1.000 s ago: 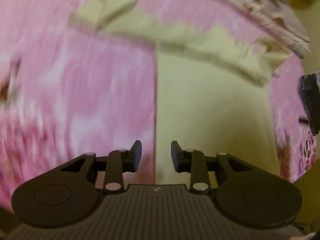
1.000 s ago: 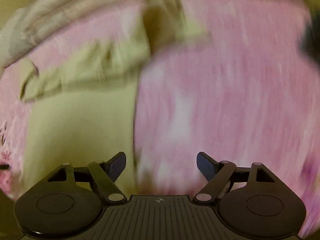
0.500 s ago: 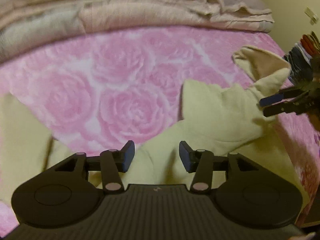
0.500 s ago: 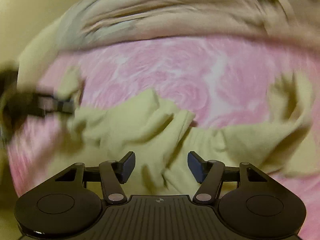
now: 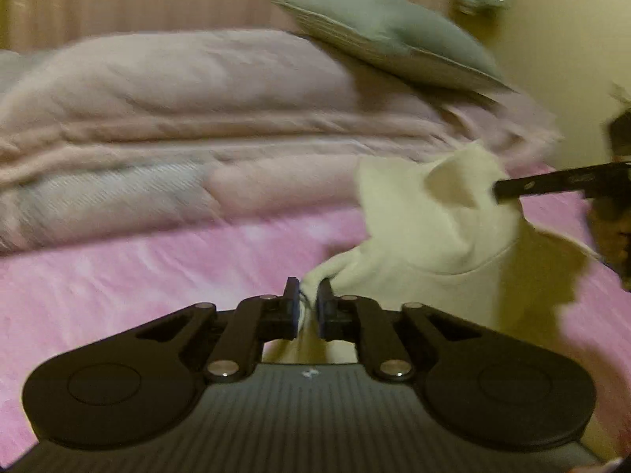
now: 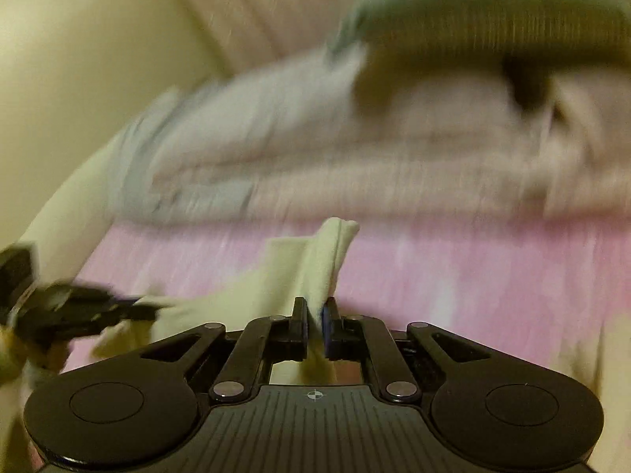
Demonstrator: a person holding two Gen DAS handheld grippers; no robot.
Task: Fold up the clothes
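Left wrist view: the left tongs (image 5: 308,302) are closing on a bunched corner of the pale yellow garment (image 5: 426,244), and a wad of cloth sits pinched between the pads. From that pinch the garment runs ahead and to the right, where the right tongs (image 5: 508,190) hold another edge, lifted off the pink sheet (image 5: 138,276).

Right wrist view: the right tongs (image 6: 314,321) are clamped tight on a thin fold of the garment (image 6: 299,272), which stands up just ahead of the tips; the left tongs (image 6: 134,307) reach in from the left at its far corner.

Beyond both tongs lies a stack of folded bedding (image 5: 197,118) with a grey pillow (image 5: 390,39) on top.

By my reading the step in hand is the pick-up: two corners taken so the garment can be raised and spread. Next, I judge, both tongs should lift together and draw apart to pull the cloth taut, then lay it flat on the sheet short of the bedding. The left grip looks bulky and may slip; motion blur hides finer detail.
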